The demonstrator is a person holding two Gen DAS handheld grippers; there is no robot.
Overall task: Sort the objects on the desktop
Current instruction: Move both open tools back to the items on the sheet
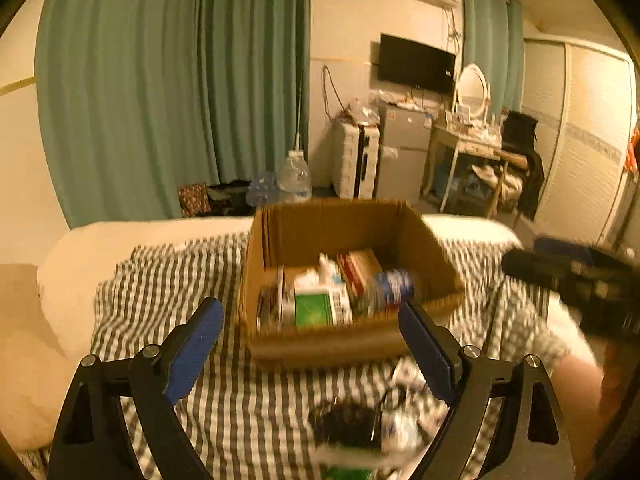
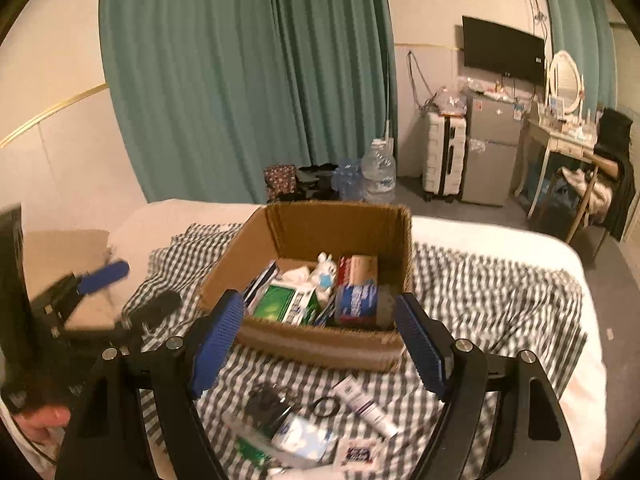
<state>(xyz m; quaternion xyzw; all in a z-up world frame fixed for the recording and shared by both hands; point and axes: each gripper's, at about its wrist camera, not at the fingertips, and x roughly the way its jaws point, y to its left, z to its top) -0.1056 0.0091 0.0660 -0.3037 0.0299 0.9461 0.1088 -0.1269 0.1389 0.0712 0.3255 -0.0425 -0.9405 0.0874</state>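
An open cardboard box (image 1: 328,340) (image 2: 320,344) stands on a striped cloth (image 1: 168,280) over a bed. Inside it lie a green carton (image 2: 280,300), a white bunny toy (image 2: 324,270), a red box (image 2: 356,266) and a blue pack (image 2: 356,300). In front of the box, loose on the cloth, are a white tube (image 2: 364,406), a black bundle (image 2: 266,404) and a blue-and-white packet (image 2: 304,438). My left gripper (image 1: 308,312) hovers before the box, open, nothing between its blue pads. My right gripper (image 2: 319,302) is likewise open and holds nothing.
A pale pillow (image 1: 24,340) lies at the left of the bed. Behind the bed are a large water bottle (image 1: 294,180), a white suitcase (image 1: 356,160), a small fridge (image 1: 402,156), a dressing table (image 1: 468,144) and green curtains (image 1: 160,80). A hand (image 2: 40,420) shows at the lower left.
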